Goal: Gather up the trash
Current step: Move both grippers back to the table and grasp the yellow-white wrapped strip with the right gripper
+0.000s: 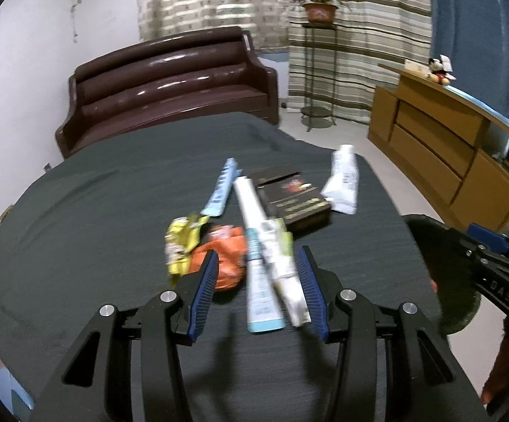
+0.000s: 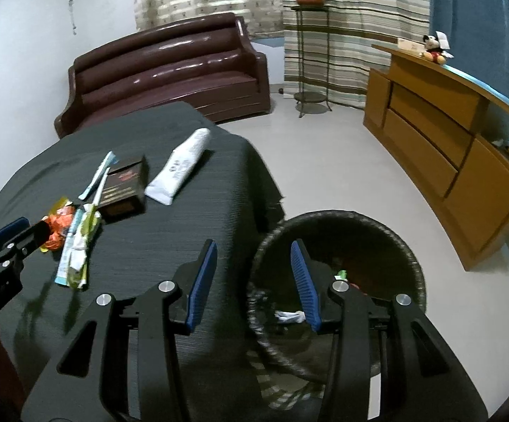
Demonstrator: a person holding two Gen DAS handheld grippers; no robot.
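Dark-clothed table (image 1: pixel 113 211): wrappers (image 1: pixel 219 256), tubes (image 1: pixel 342 183), brown box (image 1: pixel 293 197) on top.

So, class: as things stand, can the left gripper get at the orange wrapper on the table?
Probably yes. The left gripper is open, pointing down over the pile, and the orange wrapper lies uncovered by its left finger; only the long packets crowd beside it.

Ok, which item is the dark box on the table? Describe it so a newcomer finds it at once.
Start at the table with the dark grey cloth in front of the brown sofa. Among the litter on it, the dark box lies flat between the thin white sticks and the white tube. It is the only rigid, boxy, dark brown piece; the rest is soft, light or bright.
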